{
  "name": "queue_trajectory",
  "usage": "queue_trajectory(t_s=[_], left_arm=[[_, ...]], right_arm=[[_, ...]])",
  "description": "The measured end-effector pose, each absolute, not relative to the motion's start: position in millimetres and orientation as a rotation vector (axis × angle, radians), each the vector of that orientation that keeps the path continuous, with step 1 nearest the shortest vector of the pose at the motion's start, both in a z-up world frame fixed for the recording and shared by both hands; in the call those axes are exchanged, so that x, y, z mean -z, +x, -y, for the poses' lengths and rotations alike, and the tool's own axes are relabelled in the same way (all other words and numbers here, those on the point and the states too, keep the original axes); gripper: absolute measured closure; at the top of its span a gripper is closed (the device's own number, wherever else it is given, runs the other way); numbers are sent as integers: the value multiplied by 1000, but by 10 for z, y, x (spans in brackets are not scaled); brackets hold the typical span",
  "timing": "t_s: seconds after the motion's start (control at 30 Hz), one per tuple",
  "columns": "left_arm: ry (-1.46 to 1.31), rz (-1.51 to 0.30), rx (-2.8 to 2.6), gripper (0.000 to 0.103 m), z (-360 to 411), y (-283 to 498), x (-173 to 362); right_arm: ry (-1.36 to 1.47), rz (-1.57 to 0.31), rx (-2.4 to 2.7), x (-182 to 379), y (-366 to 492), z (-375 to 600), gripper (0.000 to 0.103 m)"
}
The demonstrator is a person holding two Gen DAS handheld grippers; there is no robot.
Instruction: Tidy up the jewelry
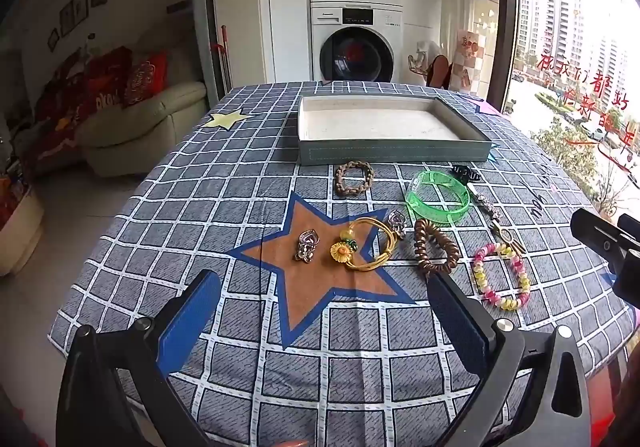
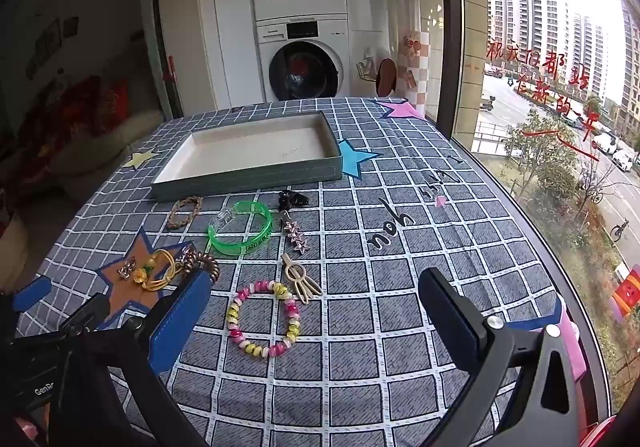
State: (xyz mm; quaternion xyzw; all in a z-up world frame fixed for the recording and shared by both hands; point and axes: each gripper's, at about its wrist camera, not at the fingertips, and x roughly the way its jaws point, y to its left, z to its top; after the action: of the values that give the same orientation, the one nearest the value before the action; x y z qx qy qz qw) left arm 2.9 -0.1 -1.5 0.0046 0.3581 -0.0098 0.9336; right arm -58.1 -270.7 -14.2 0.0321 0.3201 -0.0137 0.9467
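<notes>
Jewelry: a row of pieces is laid on the checked tablecloth [image 1: 248, 215], in front of the tray.
Tray [image 1: 384, 151]: an open shallow box with a pale bare floor, set at the far middle of the table.
Braided bracelet [image 1: 353, 177]: placed just before the tray's front wall.
Green bangle [image 1: 437, 197]: found right of the braided bracelet, with a black claw clip [image 1: 466, 171] behind it.
Gold bracelet [image 1: 366, 247]: laid on the brown star, a yellow flower attached.
Brown coil tie [image 1: 436, 247]: placed beside the gold bracelet.
Pink and yellow bracelet [image 2: 262, 319]: seen nearest the right gripper.
Left gripper [image 1: 324, 303]: held spread wide, nothing gripped.
Right gripper [image 2: 316, 303]: held spread wide, nothing gripped.
</notes>
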Motion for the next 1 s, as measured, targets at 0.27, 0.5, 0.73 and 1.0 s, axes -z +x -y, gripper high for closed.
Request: queue_trajectory(t_s=[0.27,0.5,0.73,1.0], left_arm=[[1,-725,10,0,-26,50,-17],[-2,-714,2,0,-43,-29,-45],[3,-713,1,0,-14,-13,-48],[14,-707,-1,0,18,-44,-68]], right_arm=[[52,-630,26,79,-623,2673,0],[59,-628,11,54,-614,2681,0],[58,-621,-1,65,-642,2669,0],[57,-619,-2,46,-642,2645,0]])
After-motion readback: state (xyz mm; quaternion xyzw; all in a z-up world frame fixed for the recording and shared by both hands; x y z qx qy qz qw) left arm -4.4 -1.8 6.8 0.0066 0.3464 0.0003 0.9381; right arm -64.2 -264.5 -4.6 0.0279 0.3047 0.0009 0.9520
